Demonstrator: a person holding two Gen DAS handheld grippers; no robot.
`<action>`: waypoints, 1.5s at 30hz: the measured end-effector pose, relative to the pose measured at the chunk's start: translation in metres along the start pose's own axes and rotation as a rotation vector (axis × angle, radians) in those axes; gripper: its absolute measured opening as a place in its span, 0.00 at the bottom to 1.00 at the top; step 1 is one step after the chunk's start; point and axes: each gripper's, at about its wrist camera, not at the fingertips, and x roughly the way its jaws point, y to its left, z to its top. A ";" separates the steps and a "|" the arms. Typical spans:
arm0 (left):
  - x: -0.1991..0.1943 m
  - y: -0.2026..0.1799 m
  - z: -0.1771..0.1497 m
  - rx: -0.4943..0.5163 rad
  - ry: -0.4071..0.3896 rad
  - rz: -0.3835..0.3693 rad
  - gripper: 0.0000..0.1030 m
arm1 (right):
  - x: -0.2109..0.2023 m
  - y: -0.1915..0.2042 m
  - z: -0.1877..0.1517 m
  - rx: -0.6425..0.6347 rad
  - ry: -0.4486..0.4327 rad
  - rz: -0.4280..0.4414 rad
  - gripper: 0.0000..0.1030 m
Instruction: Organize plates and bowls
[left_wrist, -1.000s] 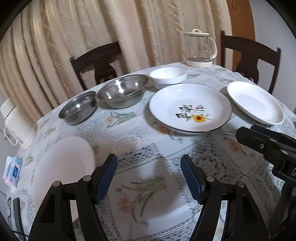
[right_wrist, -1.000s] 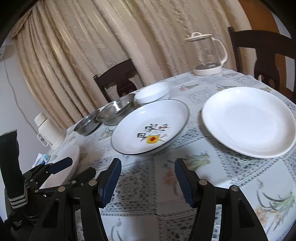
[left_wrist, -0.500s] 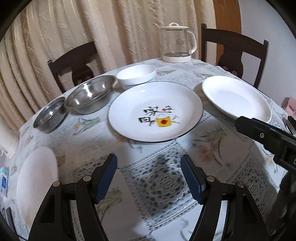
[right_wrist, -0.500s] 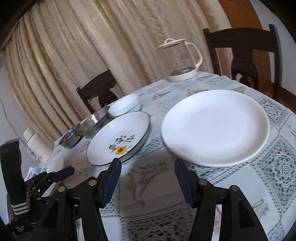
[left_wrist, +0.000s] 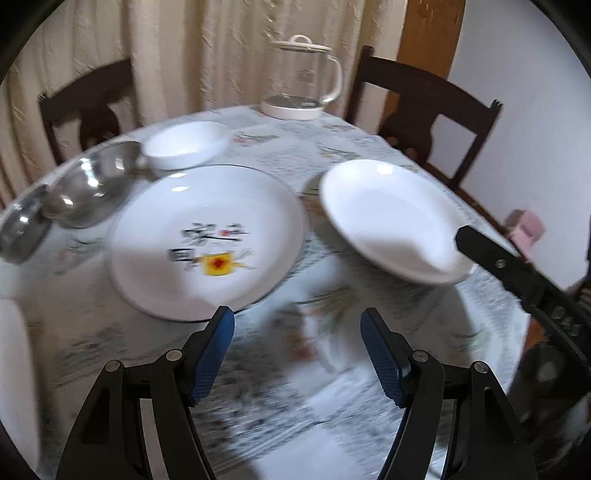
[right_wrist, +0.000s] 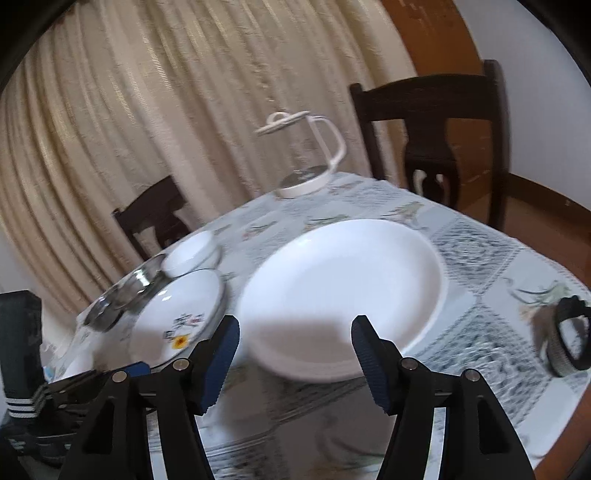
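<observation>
Hovering wide open and empty: left gripper (left_wrist: 297, 325) near the round white plate with printed characters (left_wrist: 207, 240), right gripper (right_wrist: 295, 334) facing the plain white round plate (right_wrist: 343, 288) lying on the patterned tablecloth (right_wrist: 480, 258).

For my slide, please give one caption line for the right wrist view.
Open right gripper approaches plain white round plate on patterned tablecloth.
</observation>
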 end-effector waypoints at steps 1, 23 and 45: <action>0.003 -0.004 0.002 -0.004 0.007 -0.021 0.70 | 0.000 -0.005 0.001 0.004 0.001 -0.016 0.64; 0.061 -0.032 0.023 -0.058 0.075 -0.242 0.70 | 0.018 -0.039 0.011 0.030 0.035 -0.159 0.65; 0.086 -0.020 0.044 -0.213 0.085 -0.397 0.70 | 0.029 -0.046 0.017 0.038 0.043 -0.199 0.65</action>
